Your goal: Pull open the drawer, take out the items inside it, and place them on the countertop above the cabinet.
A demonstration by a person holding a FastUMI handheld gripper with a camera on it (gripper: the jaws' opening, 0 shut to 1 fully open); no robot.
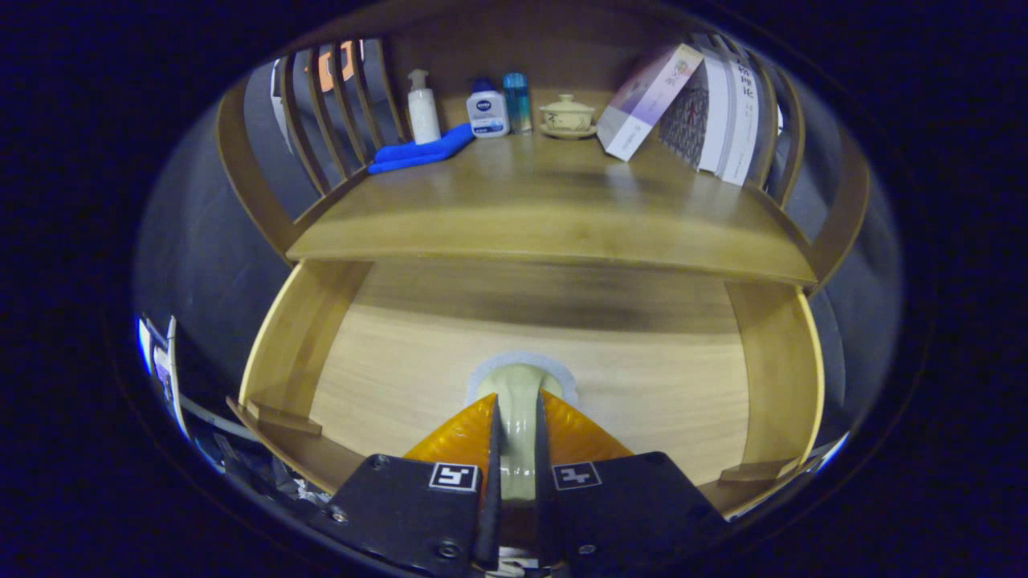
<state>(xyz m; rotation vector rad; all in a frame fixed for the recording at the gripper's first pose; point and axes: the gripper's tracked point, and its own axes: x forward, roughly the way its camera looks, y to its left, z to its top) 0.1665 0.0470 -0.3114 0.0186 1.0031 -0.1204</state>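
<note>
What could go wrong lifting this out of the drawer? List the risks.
1. The gripper pinches only a narrow part of the pale item, so it could slip or swing on the way up.
2. The countertop overhangs the open drawer; a straight lift may knock against its edge.
3. Bottles, a blue cloth and books crowd the back, so place it near the front.

You get dim, warm light from above: the countertop [554,209] casts a soft shadow band at 12 o'clock across the open drawer [385,361]. Fisheye bending curves every edge, and slight blur softens everything.
</note>
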